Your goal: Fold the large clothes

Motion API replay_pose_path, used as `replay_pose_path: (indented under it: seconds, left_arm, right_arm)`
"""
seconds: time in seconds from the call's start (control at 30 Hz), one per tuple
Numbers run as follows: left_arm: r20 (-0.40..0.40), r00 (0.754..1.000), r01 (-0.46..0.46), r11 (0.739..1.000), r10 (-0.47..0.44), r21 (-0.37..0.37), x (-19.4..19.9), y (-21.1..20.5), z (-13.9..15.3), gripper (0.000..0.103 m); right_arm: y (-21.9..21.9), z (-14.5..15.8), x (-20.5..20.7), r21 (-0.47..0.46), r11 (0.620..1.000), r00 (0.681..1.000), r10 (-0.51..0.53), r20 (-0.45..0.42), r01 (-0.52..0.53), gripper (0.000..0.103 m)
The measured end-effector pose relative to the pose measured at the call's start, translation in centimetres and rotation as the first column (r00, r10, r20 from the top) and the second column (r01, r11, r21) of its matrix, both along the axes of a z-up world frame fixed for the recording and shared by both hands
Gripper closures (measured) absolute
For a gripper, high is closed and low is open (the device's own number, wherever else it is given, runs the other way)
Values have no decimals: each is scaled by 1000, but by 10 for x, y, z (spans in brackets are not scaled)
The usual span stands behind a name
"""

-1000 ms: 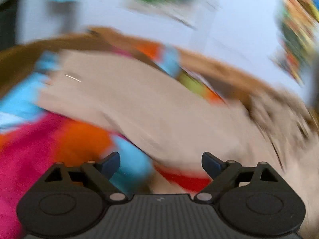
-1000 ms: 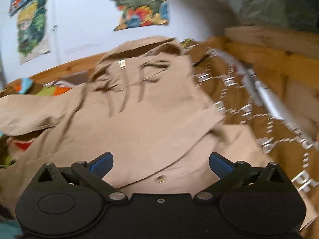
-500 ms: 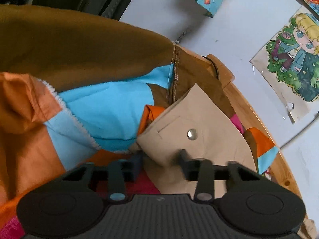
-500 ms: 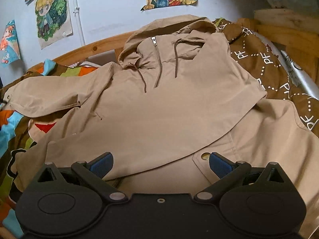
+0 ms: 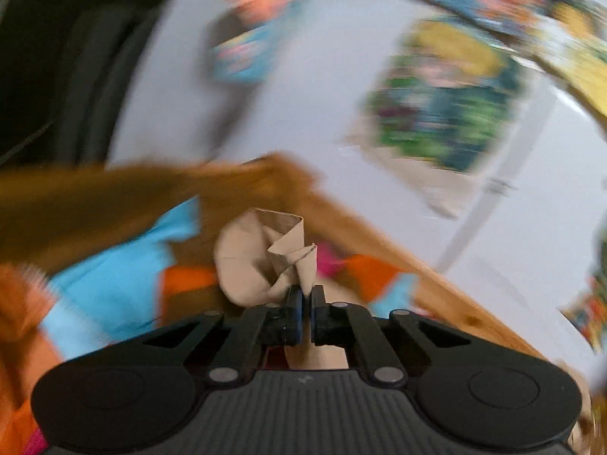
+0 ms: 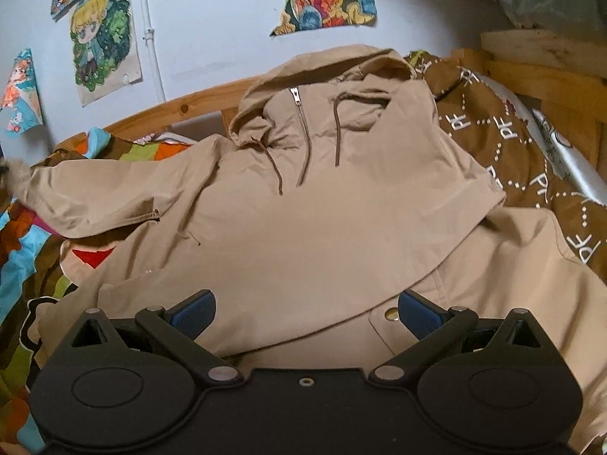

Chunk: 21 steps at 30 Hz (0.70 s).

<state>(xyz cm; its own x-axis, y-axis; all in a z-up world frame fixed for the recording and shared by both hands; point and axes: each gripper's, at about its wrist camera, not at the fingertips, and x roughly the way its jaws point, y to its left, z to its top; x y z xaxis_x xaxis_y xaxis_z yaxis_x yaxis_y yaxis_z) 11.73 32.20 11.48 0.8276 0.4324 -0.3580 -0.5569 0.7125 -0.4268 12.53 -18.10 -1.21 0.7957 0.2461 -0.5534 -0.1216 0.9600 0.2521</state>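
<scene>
where jaws gaped before, left tool [image 5: 306, 300] now clamped on jacket cuff [image 5: 265, 254]

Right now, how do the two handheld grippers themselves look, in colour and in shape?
Both are matte black plastic. The left gripper has a ribbed grey-black body, two round discs and silver pivot pins. The right gripper has a smooth black body, the same discs and angled link arms, and ribbed blue pads on its fingers.
</scene>
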Motion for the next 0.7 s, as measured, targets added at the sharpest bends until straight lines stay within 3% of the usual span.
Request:
replay_pose_path:
  seconds: [0.07, 0.13, 0.2, 0.27, 0.37, 0.5, 0.57, 0.63, 0.7]
  left_arm:
    - [16, 993, 112, 989, -114, 93, 10, -32, 25, 101]
    - [29, 969, 235, 955, -244, 181, 21, -71, 51, 101]
    - [37, 932, 343, 909, -361, 236, 32, -109, 69, 101]
    - [37, 878, 449, 847, -478, 284, 41, -152, 82, 101]
    - [33, 767, 603, 738, -641, 302, 59, -224, 80, 101]
    - [-26, 582, 787, 555, -813, 270, 82, -317, 43, 101]
    - [-67, 486, 857, 459, -872, 235, 86, -356, 13, 100]
    - [-119, 404, 906, 379, -907, 186, 87, -384, -21, 98]
    - [-168, 298, 954, 292, -940, 63, 92, -400, -53, 93]
  right_arm:
    - [-1, 1, -1, 3, 1000, 1000, -3, 5, 3, 1]
    - [-4, 2, -2, 15, 1000, 1000, -15, 3, 15, 1]
    - [-9, 3, -3, 28, 999, 999, -35, 5, 35, 1]
    - [-13, 7, -5, 29, 998, 998, -65, 22, 64, 1]
    - [-23, 11, -8, 14, 992, 991, -126, 49, 126, 1]
    - [-38, 9, -9, -30, 972, 971, -230, 58, 232, 1]
    - [-49, 5, -8, -53, 956, 956, -286, 66, 290, 1]
    - [-58, -1, -7, -72, 939, 941, -332, 65, 336, 1]
    - [-67, -8, -7, -79, 926, 930, -364, 57, 368, 1]
